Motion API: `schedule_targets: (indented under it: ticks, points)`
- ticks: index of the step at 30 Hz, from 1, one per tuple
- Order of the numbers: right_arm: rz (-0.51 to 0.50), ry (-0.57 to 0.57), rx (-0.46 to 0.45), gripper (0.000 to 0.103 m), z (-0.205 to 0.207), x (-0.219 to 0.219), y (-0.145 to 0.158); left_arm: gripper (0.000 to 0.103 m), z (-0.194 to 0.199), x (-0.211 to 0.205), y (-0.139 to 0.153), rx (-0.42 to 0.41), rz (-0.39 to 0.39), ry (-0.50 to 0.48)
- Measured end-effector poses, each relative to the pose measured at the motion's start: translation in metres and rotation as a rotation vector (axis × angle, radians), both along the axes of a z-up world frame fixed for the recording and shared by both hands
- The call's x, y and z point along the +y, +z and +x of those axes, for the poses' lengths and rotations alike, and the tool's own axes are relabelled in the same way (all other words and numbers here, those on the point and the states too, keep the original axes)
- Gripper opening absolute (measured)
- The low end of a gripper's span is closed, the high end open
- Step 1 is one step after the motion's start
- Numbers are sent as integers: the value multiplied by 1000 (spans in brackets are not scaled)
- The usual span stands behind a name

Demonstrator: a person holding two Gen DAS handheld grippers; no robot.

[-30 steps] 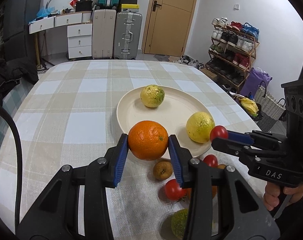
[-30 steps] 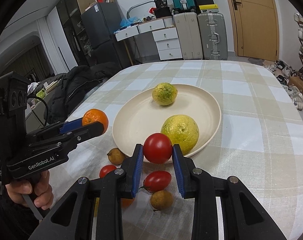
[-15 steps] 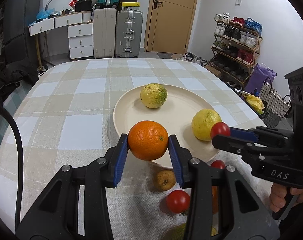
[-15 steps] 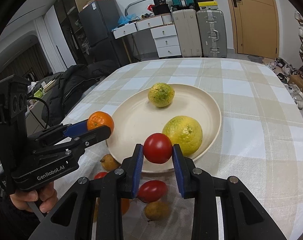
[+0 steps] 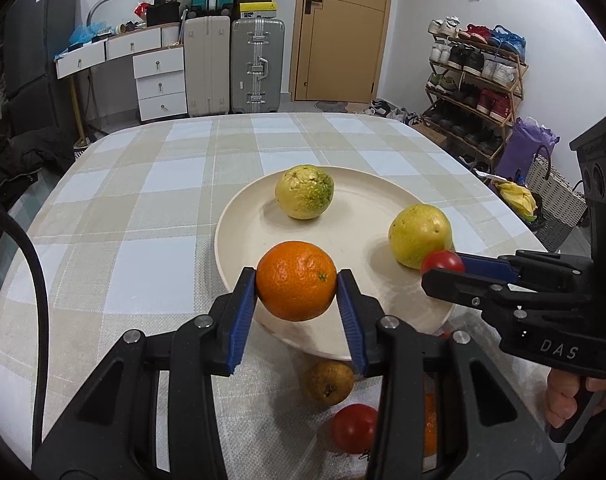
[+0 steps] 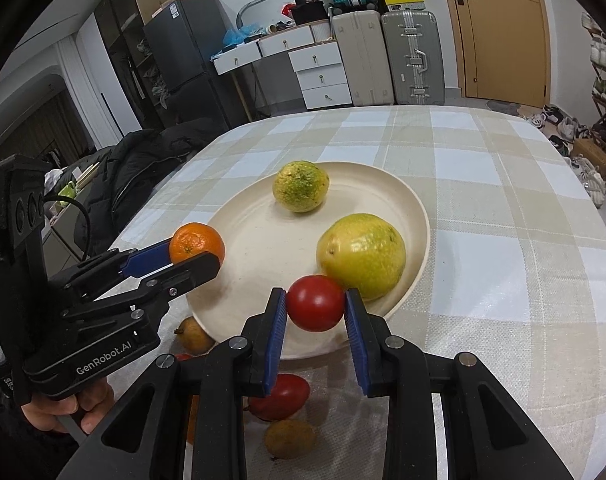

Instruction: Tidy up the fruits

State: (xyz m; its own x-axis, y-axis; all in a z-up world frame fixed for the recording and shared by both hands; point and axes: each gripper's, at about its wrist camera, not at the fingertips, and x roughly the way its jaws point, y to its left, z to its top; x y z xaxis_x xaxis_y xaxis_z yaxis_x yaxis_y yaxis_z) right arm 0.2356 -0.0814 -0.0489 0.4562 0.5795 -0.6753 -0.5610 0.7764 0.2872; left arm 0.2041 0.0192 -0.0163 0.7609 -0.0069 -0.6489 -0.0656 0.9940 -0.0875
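Through my left wrist camera, my left gripper [image 5: 297,286] is clenched on an orange [image 5: 297,286], held over the near rim of the cream plate [image 5: 343,216]. Two yellow-green fruits [image 5: 305,192] sit on the plate, one far, one right. My right gripper [image 5: 443,266] comes in from the right, pinching a red tomato [image 5: 443,263]. A brown fruit [image 5: 329,376] and another tomato [image 5: 353,426] lie on the checked tablecloth [image 5: 143,208] below. Through my right wrist camera, my right gripper [image 6: 316,309] grasps the tomato [image 6: 316,309] just over the plate's [image 6: 259,240] near edge, beside the larger yellow-green fruit [image 6: 361,256]. My left gripper [image 6: 195,250] holds the orange [image 6: 195,242] at the plate's left rim.
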Motion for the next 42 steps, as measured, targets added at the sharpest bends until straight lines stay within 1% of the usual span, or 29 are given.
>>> schedule_targets:
  ticks: [3,9,14,15,16,17,18,19,20,21,22,23,24,25,27,29,33,42]
  points:
    - [6,-9,1,30,3,-2,0,38,2,-1,-1,-2,13,-1]
    - [6,-15,-8,31,1,-4,2,38,6,-2,-2,1,12,-8]
    - [18,-26,-22,40,-2,-8,5,39,0,-3,-1,10,14,-2]
    - [16,-26,-28,43,-4,-8,6,41,-3,-2,0,1,11,0]
    - [10,-25,-40,50,-7,-9,8,50,-7,-2,2,-10,13,1]
    - [2,-25,-56,53,-10,-9,10,57,-12,-2,5,-22,19,6]
    - [-3,-27,-69,57,-13,-10,11,72,-17,-1,7,-38,26,15]
    - [-8,-26,-81,67,-16,-10,12,81,-22,-1,11,-58,30,20]
    - [-11,-24,-90,72,-19,-11,14,83,-29,-1,15,-78,36,21]
    - [-10,-24,-103,82,-22,-12,15,83,-33,-2,18,-86,41,21]
    - [-8,-24,-112,90,-26,-13,16,84,-38,-3,21,-90,44,20]
    - [-6,-24,-123,93,-29,-15,17,85,-42,-4,23,-94,45,17]
    - [-4,-22,-134,98,-32,-16,17,88,-47,-5,25,-102,47,13]
    - [-4,-18,-139,101,-36,-17,17,94,-52,-6,27,-111,52,13]
    - [-8,-9,-150,103,-41,-18,17,101,-63,-8,31,-130,70,22]
    - [-16,-6,-161,103,-45,-20,18,102,-72,-9,34,-145,74,28]
    - [-30,-13,-175,103,-51,-26,18,102,-89,-9,38,-153,43,26]
    - [-24,-10,-171,103,-59,-35,21,102,-118,-14,44,-166,70,39]
